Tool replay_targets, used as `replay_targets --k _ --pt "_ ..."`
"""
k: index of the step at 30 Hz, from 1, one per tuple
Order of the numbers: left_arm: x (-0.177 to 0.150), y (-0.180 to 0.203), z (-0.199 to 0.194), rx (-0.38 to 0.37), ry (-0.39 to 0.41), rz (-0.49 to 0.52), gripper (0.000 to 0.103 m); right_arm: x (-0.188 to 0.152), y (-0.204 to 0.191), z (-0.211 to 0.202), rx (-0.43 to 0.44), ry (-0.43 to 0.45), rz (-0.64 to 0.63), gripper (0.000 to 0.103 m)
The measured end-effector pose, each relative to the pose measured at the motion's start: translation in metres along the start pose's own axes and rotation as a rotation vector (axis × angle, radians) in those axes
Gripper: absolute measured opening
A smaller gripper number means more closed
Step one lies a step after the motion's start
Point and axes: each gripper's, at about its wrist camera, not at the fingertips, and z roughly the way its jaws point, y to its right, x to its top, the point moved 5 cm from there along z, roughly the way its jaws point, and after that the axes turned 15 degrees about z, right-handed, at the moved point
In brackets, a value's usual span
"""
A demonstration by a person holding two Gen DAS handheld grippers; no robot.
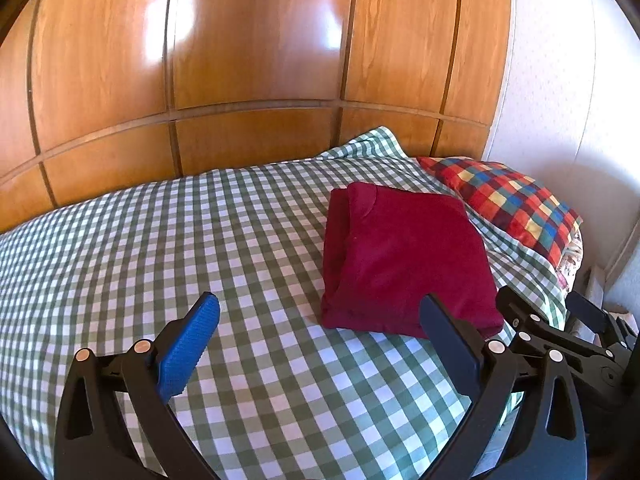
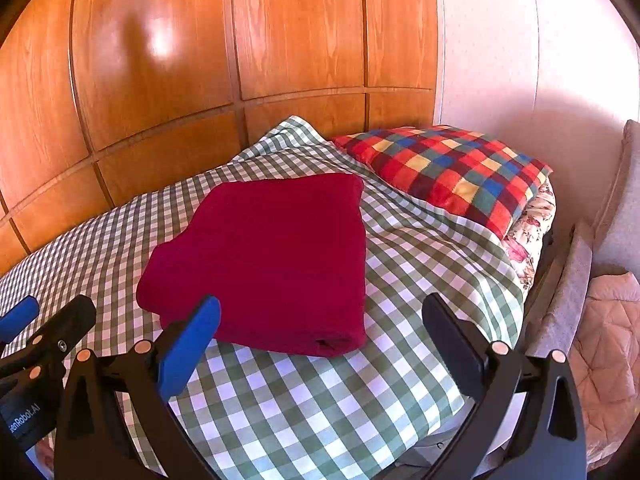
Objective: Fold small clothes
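- Nearest: left gripper point(image 1: 320, 320) with fingers spread wide, nothing between them; it hangs over the checked bedcover point(image 1: 168, 248), just short of the near edge of the garment.
- Right gripper point(image 2: 322, 320) likewise spread wide and empty; its blue pad point(image 2: 188, 352) sits in front of the garment's near left corner, whether touching I cannot tell.
- Writing: partial white lettering on the left gripper's body, seen in the right wrist view, reads roughly "enRobot.AI" point(image 2: 25, 416); first letters cut off.
- Garment point(image 2: 272, 256): dark red, folded into a thick rectangle, lying flat on the bed, right of centre, near the pillow.
- Handling, judged: soft, light, limp knit; layers likely to slide apart if lifted by one edge. Best pinched through all layers at the two near corners, or along the folded edge.
- Further: multicoloured checked pillow point(image 2: 448, 176); no label readable on it.
- Farthest: wooden panel wall point(image 1: 248, 48); no writing.
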Motion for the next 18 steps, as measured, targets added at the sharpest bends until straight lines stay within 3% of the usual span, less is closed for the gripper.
replay_targets --k 18 --pt "-0.0026 0.0015 -0.0036 0.09 -0.005 0.03 0.099 -0.0063 0.0026 0.0037 0.015 -0.03 0.013 0.101"
